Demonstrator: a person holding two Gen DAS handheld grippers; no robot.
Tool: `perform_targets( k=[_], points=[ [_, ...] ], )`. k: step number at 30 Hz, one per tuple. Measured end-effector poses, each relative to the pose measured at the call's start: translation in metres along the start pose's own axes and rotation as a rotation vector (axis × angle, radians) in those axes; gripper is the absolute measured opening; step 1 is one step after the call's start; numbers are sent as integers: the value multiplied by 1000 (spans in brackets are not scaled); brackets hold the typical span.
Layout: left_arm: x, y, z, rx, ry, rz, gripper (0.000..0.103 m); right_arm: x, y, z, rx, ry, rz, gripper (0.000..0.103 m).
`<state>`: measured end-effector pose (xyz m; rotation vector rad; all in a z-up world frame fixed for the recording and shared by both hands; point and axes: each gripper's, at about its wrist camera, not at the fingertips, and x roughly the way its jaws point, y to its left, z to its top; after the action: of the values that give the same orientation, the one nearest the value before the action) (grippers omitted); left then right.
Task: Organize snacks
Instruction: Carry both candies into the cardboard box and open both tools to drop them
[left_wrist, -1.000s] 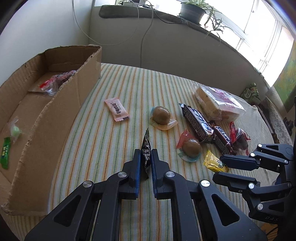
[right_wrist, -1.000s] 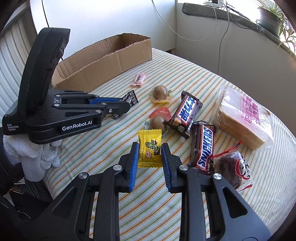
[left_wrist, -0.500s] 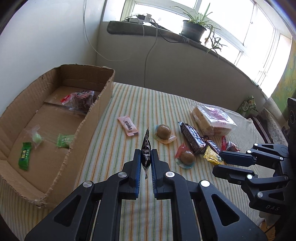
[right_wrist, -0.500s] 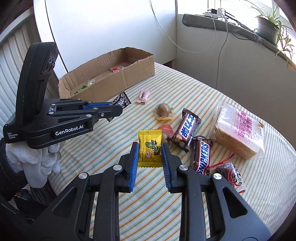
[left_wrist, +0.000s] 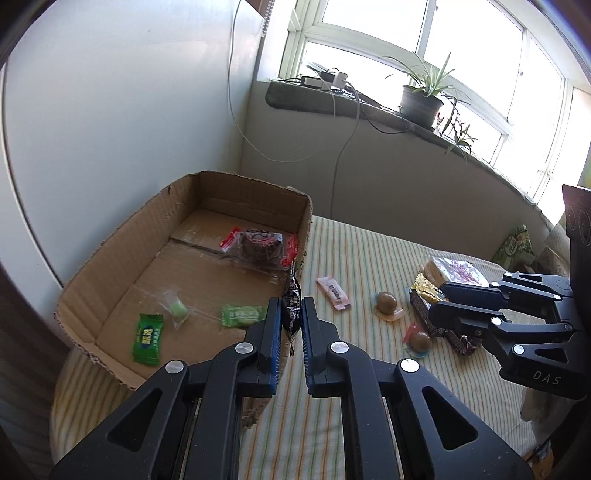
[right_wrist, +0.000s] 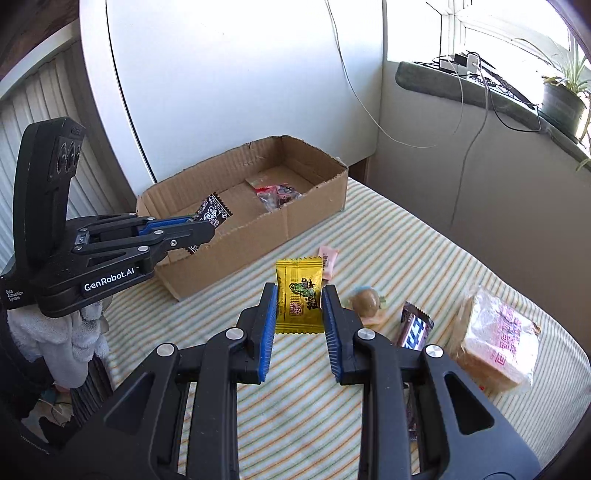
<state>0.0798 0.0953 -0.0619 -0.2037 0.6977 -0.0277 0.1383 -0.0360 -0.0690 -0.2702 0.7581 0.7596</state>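
Observation:
My left gripper (left_wrist: 290, 308) is shut on a black patterned snack packet (left_wrist: 292, 312) and holds it in the air over the near right wall of the cardboard box (left_wrist: 110, 240). In the right wrist view the same packet (right_wrist: 212, 212) hangs above the box (right_wrist: 258, 229). My right gripper (right_wrist: 299, 301) is shut on a yellow snack packet (right_wrist: 298, 295), raised above the striped table (right_wrist: 303, 424). The box holds a red-and-dark bag (left_wrist: 258, 245), two green packets (left_wrist: 147, 338) and a green candy (left_wrist: 177, 308).
On the table lie a pink packet (left_wrist: 332, 293), two round brown snacks (left_wrist: 386, 301), Snickers bars (right_wrist: 415, 326) and a wrapped bread slice (right_wrist: 498, 343). A white wall stands behind the box. A windowsill with a plant (left_wrist: 421, 99) and cables runs along the back.
Both grippers have risen with their packets. The left one has moved left to the box; the right one has moved toward the box too.

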Motion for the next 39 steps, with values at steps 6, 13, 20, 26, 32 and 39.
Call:
perform_targets(
  k=[6, 13, 20, 26, 32, 39],
  points=[
    [-9, 26, 5, -19, -26, 48, 9, 15, 16, 22, -26, -12, 25, 25],
    [-12, 50, 9, -34, -41, 91, 9, 35, 37, 45, -62, -16, 45, 25],
    [-7, 64, 12, -46, -43, 107, 9, 58, 52, 62, -79, -6, 58, 25],
    [-2, 71, 14, -43, -40, 116, 9, 80, 56, 73, -79, 10, 61, 25],
    [2, 74, 14, -45, -34, 119, 9, 97, 56, 79, -73, 27, 66, 25],
    [4, 74, 13, -43, -26, 121, 9, 112, 57, 81, -72, 46, 70, 25]
  ],
)
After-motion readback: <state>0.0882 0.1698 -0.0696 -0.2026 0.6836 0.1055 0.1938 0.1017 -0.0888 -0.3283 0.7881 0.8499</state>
